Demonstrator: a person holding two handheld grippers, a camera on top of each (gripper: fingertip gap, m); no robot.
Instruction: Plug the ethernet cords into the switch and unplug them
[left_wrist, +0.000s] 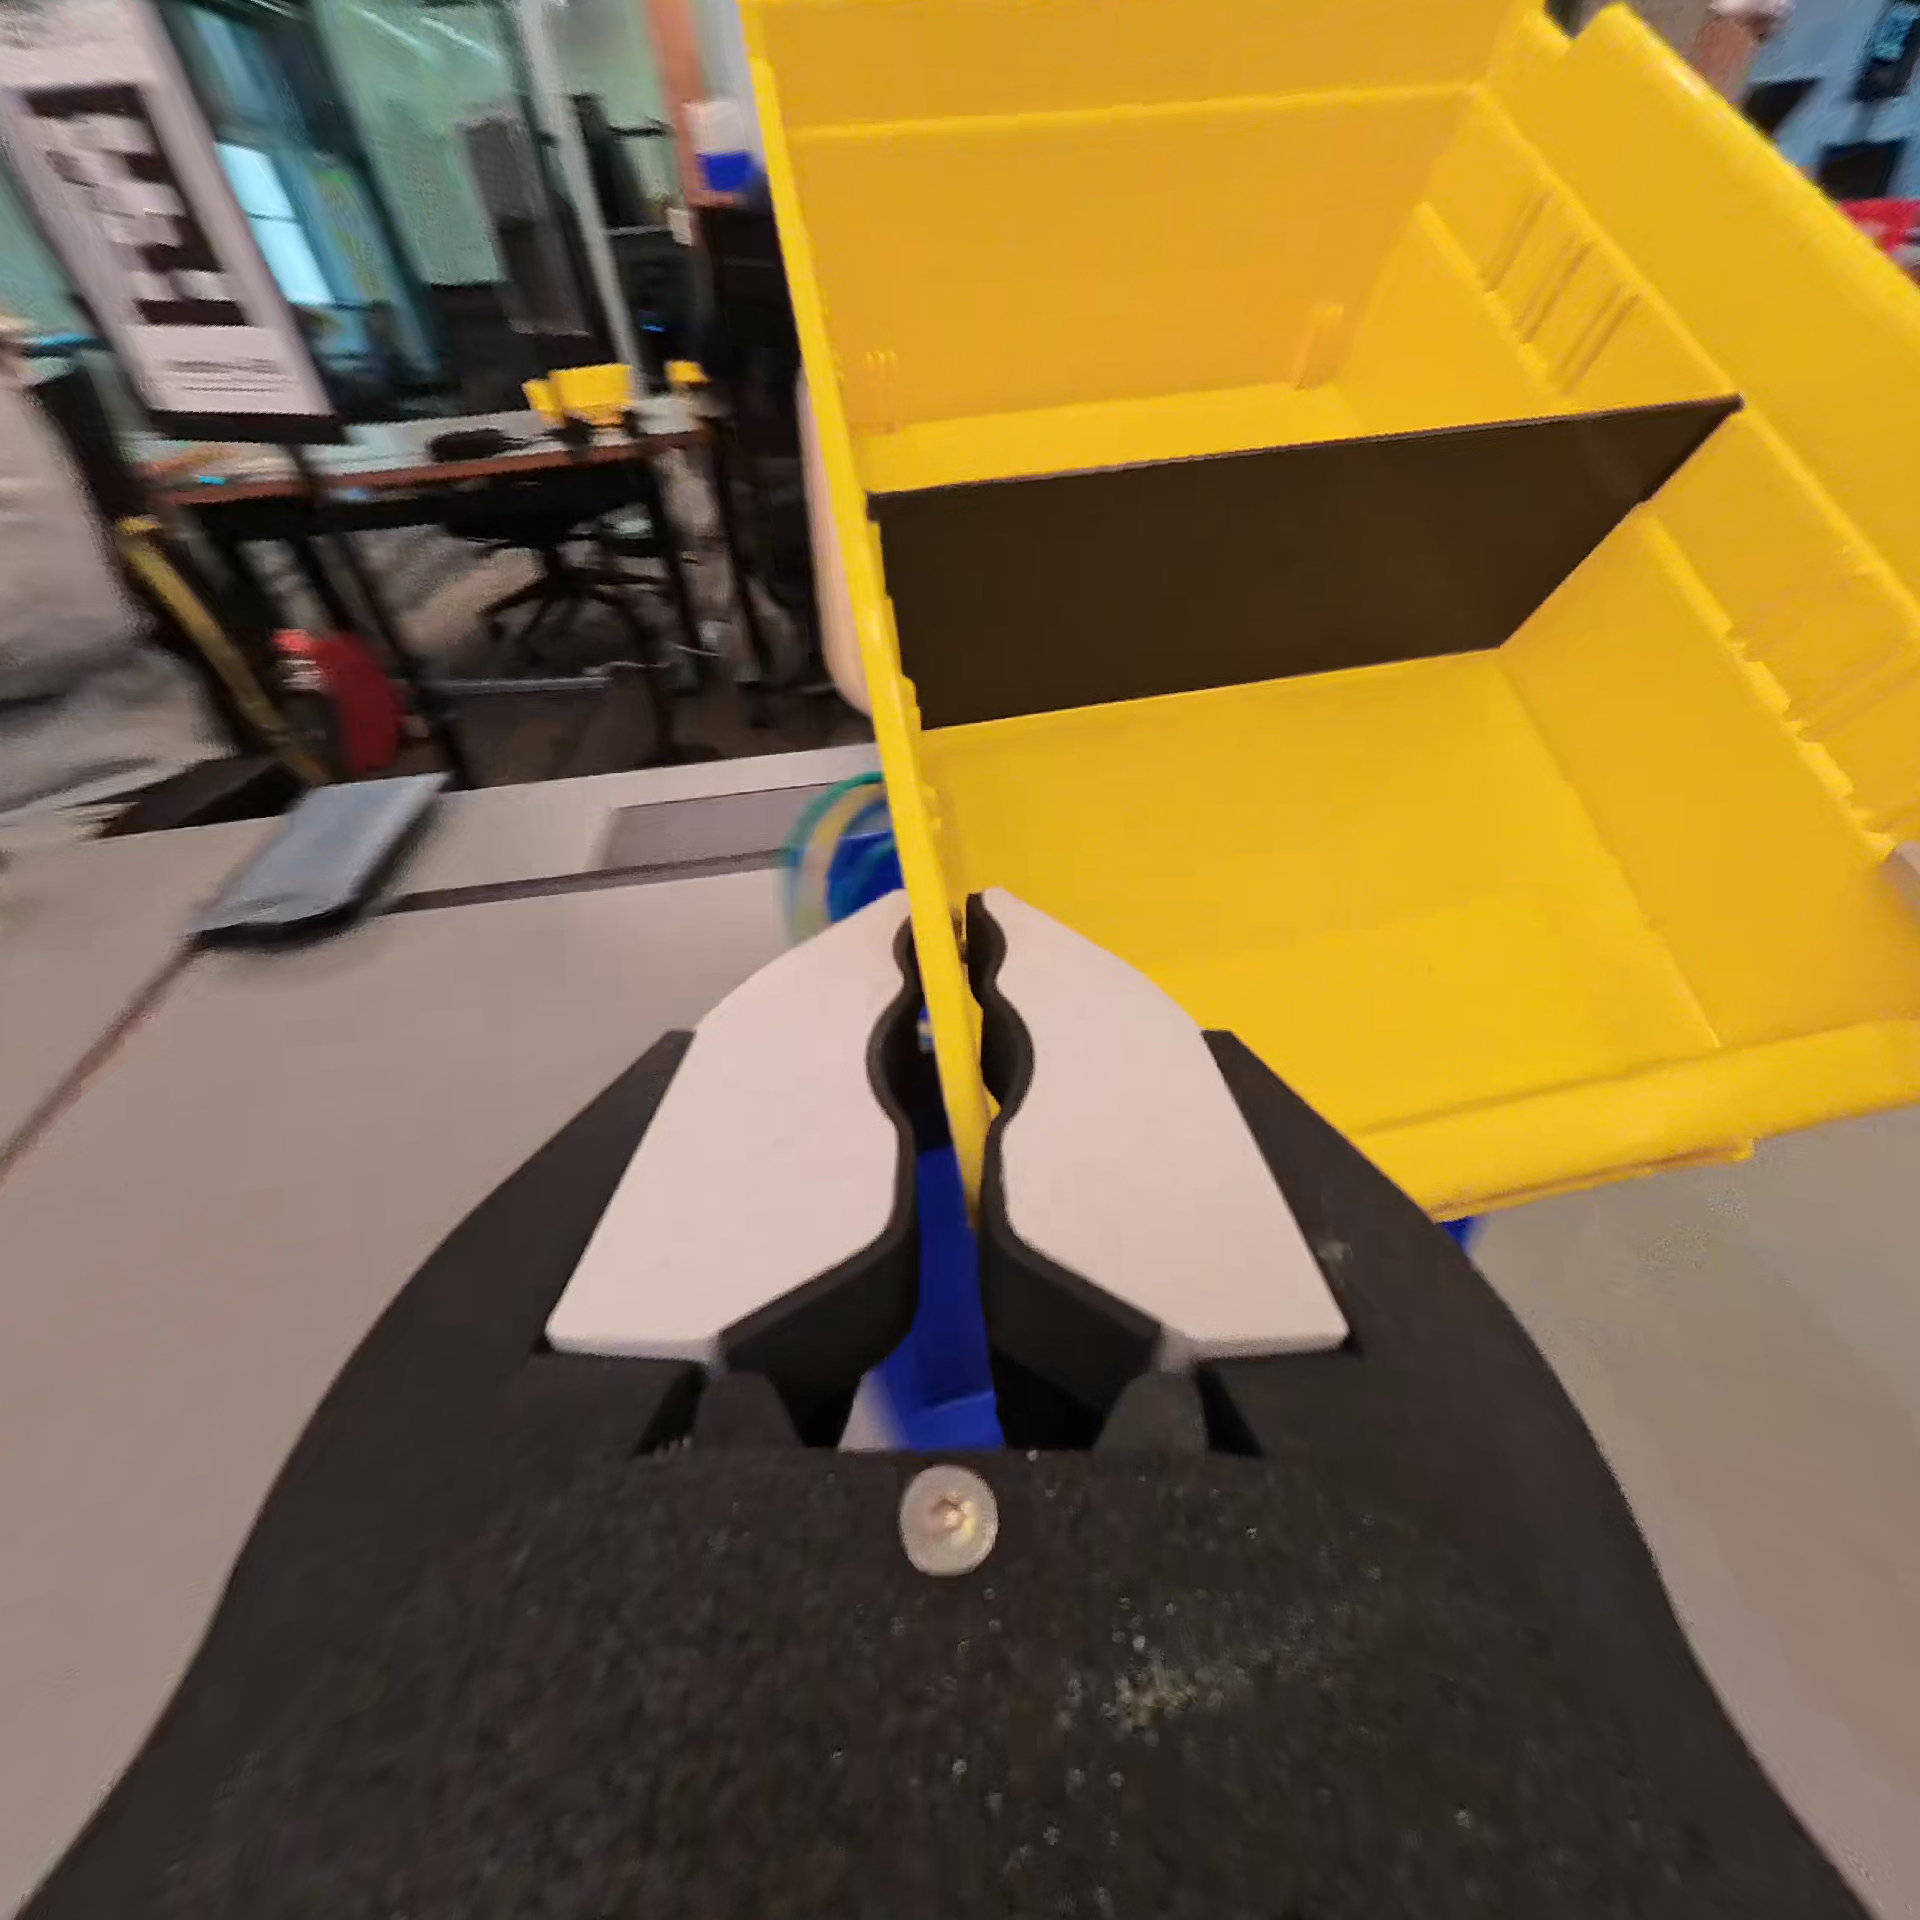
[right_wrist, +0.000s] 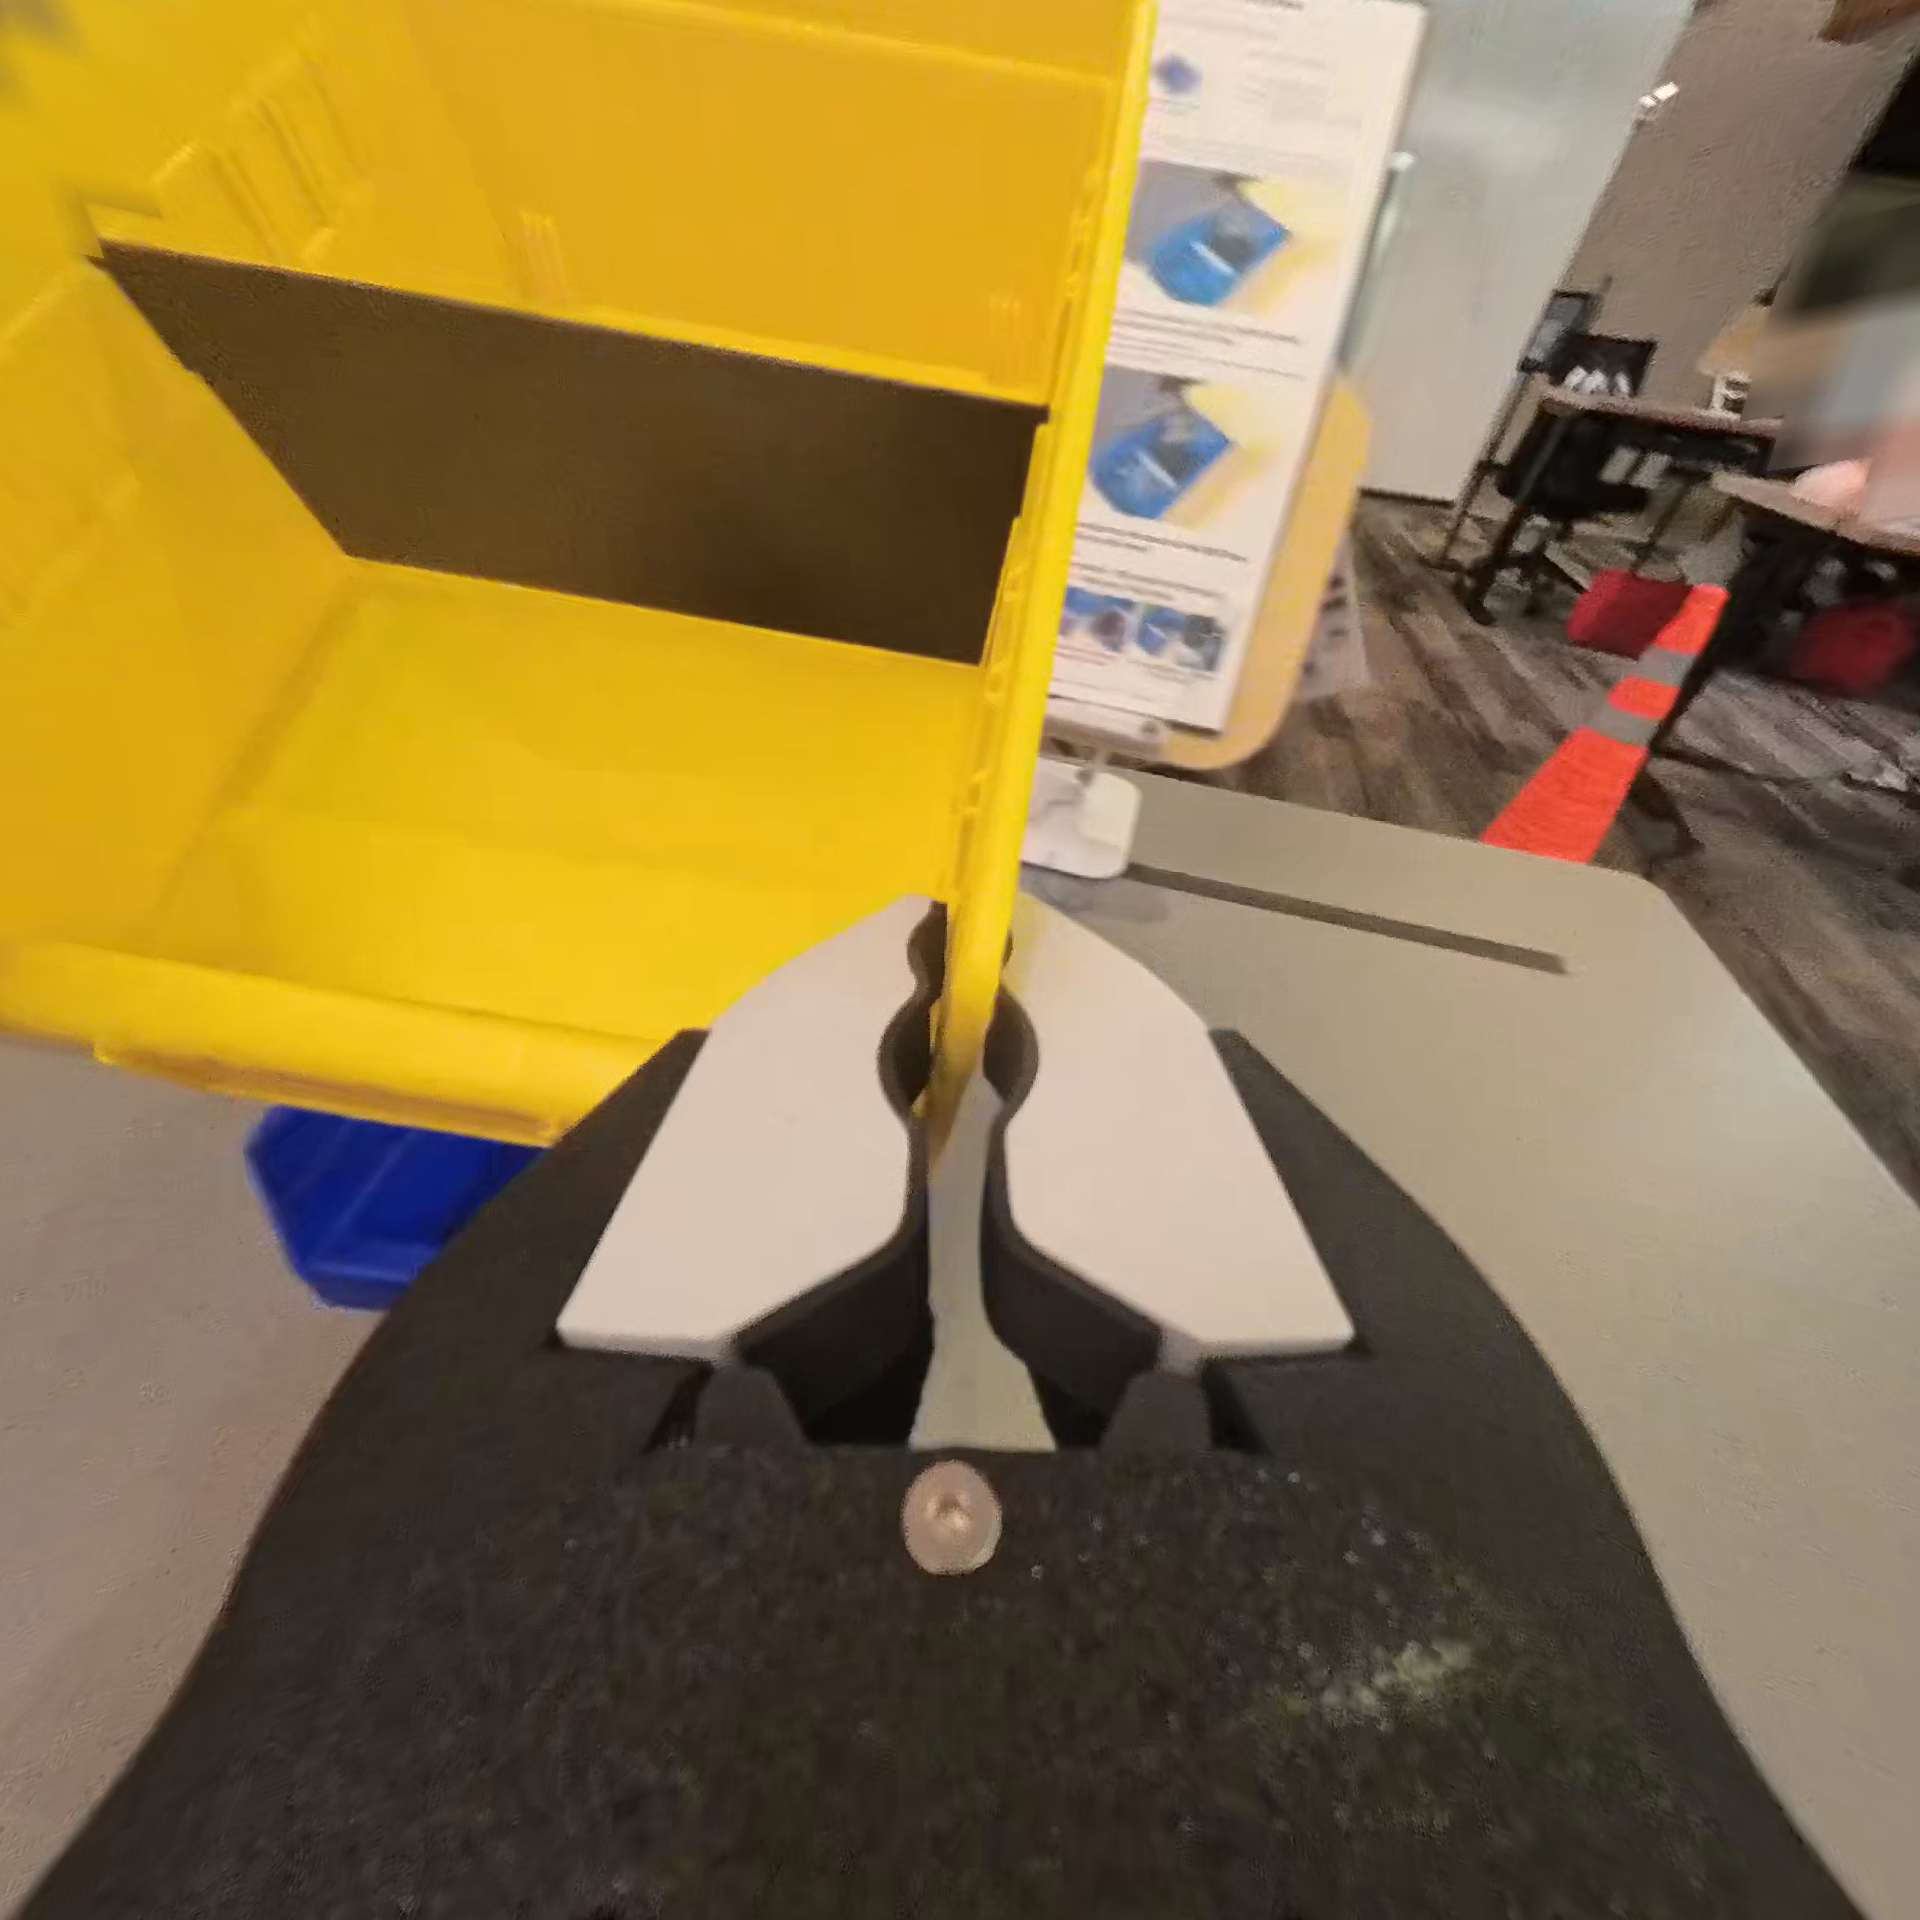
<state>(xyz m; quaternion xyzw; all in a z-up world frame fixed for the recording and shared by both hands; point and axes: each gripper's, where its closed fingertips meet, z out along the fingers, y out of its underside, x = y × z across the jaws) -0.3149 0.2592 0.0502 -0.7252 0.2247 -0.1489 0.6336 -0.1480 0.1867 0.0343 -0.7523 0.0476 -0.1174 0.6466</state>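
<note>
Two grippers are clamped on opposite side walls of a tilted yellow bin (left_wrist: 1299, 935), the left gripper (left_wrist: 948, 925) and right gripper (right_wrist: 971, 925) each nearly closed on a thin rim, above a blue bin (right_wrist: 364, 1195) on the grey table (right_wrist: 1455, 1091); no ethernet cords or switch are seen.

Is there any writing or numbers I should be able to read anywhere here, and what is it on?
Nothing can be quoted here.
Stand-up sign, left wrist view: lettering blurred.
Picture poster, right wrist view: text lines too small and blurred.
Yellow bin: no writing visible.
</note>
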